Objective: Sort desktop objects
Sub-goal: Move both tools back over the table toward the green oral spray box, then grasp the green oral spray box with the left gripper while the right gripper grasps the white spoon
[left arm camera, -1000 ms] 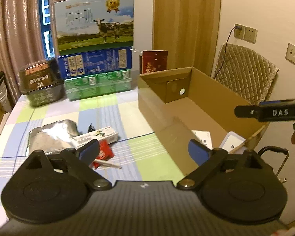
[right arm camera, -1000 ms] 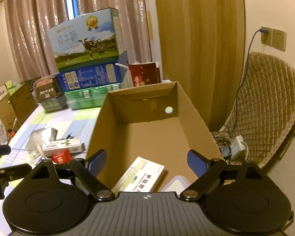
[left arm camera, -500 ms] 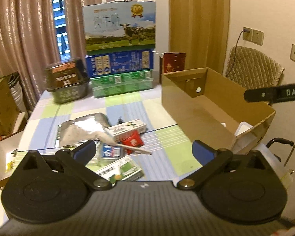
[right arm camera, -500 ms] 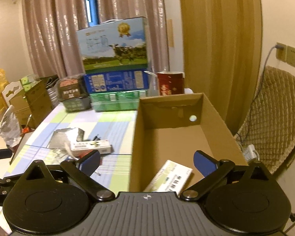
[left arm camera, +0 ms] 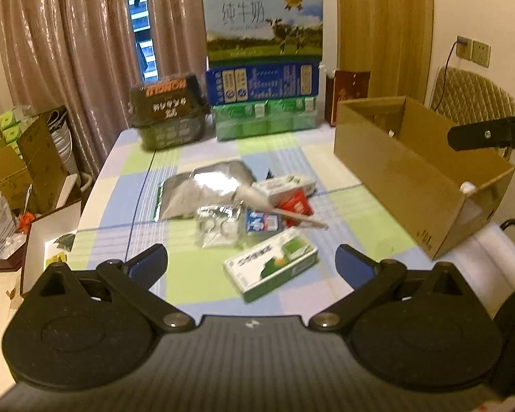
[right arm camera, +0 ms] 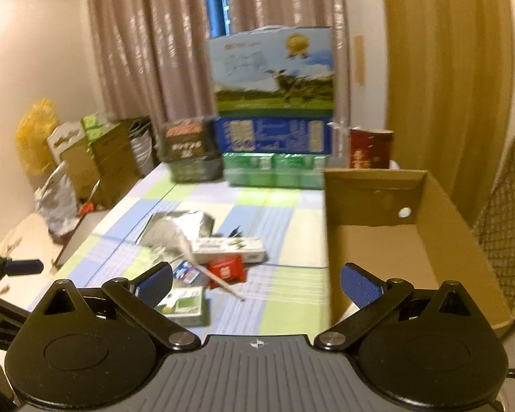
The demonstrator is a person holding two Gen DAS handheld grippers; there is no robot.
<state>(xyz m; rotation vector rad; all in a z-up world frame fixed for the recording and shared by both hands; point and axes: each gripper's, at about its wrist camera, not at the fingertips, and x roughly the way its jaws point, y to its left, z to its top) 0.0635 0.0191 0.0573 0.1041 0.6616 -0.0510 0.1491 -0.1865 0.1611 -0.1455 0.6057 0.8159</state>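
Both grippers are standing empty between two picks, so the step in hand is choosing the next thing from the pile and going to it. The left gripper (left arm camera: 251,261) is hanging over the desk (left arm camera: 202,281) with its jaws wide; they have just been opening to their full spread, and nothing is lying between them. The right gripper (right arm camera: 256,283) is the same: its jaws have just been opening, they are now wide, and they are holding nothing.

The things still to sort are lying ahead of the left jaws. The green box (left arm camera: 272,263) is the nearest, just beyond the gap between the jaws and a little toward the right jaw, lying flat and turned at an angle. Farther ahead are the blister pack (left arm camera: 218,224), the red packet (left arm camera: 296,205), a thin stick (left arm camera: 274,206), a white box (left arm camera: 286,185) and the foil bag (left arm camera: 202,185), all close together and partly overlapping. The carton (left arm camera: 419,178) is standing open beyond the right jaw of each gripper.

The next move, I think, is calling for the left gripper to go down and forward until the green box is between the jaws, turning the wrist to meet its long sides, then closing
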